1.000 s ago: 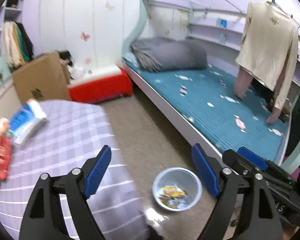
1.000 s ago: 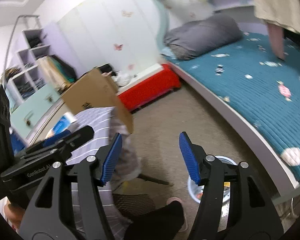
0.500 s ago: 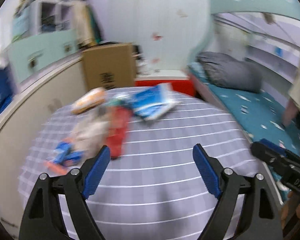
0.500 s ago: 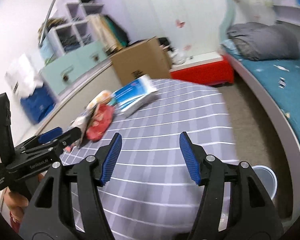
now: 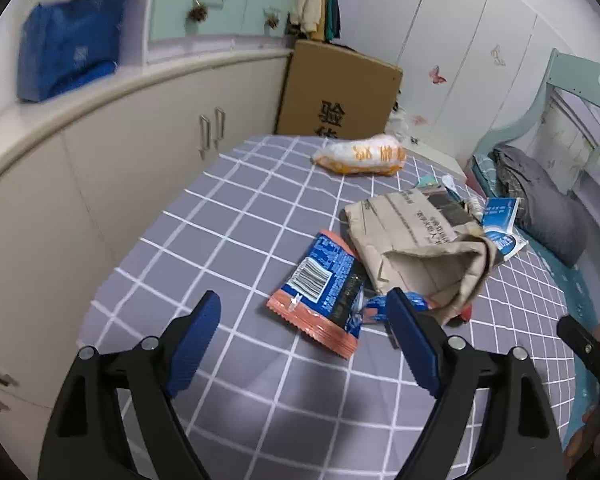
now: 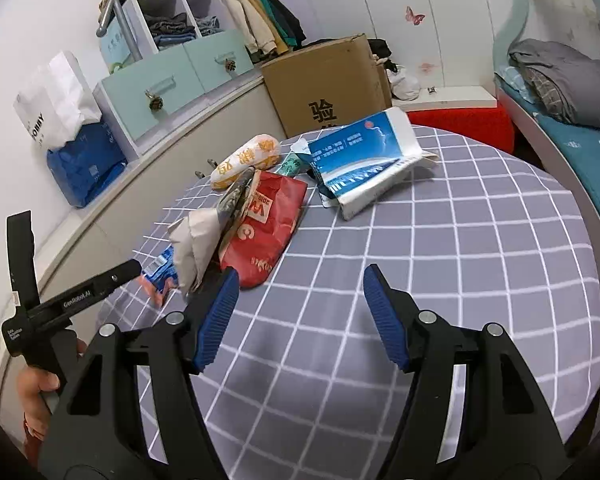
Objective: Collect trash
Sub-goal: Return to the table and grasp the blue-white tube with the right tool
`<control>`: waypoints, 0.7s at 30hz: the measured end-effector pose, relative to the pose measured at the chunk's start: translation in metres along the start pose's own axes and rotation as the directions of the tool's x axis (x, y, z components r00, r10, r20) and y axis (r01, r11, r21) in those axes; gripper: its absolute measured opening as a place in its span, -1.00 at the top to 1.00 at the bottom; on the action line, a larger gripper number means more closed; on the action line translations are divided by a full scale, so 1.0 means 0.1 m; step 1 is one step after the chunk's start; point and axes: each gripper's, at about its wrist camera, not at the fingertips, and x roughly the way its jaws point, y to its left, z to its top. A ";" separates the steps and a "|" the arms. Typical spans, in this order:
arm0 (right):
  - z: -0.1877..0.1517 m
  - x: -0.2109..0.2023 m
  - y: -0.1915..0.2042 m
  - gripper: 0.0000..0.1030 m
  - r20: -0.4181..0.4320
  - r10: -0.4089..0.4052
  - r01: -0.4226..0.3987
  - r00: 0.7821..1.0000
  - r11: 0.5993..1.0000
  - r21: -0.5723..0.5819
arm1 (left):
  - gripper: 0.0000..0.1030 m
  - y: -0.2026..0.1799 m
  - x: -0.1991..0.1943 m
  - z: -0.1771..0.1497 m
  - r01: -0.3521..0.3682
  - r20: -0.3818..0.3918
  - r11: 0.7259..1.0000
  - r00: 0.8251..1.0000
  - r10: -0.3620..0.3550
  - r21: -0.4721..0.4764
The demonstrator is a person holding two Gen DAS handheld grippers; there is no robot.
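Both views swung from floor to table (image 5: 260, 208) | left gripper (image 5: 304, 334) angled down, empty, spread | right gripper (image 6: 298, 300) just widening, empty

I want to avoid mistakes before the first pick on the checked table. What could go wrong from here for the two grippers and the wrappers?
1. The blue snack wrapper lies flat on the tablecloth, so the open left gripper may pinch cloth with it.
2. The brown paper bag overlaps the wrapper; lifting one may drag the other.
3. The open right gripper is close to the left one; both going for the same pile could collide.
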 end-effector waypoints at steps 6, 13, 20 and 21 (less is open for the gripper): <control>0.18 0.14 0.07 -0.25 0.004 -0.020 0.020 1.000 0.999 -0.031 | -0.29 0.00 0.26 0.00 0.001 -0.055 0.999 0.999 0.000 0.032; 0.39 0.25 0.07 -0.26 0.018 -0.041 0.042 0.999 0.997 -0.060 | 0.93 -0.09 0.33 -0.01 -0.007 -0.077 0.993 0.997 0.016 0.115; 0.71 0.33 0.07 -0.26 0.041 -0.044 0.048 0.998 0.994 -0.095 | 0.99 0.06 -0.04 0.24 0.006 0.061 0.999 0.998 -0.009 0.047; 0.76 0.36 0.09 -0.25 0.042 -0.047 0.051 0.998 0.993 -0.109 | 0.99 0.07 -0.09 0.30 0.003 0.081 0.999 0.997 -0.006 0.040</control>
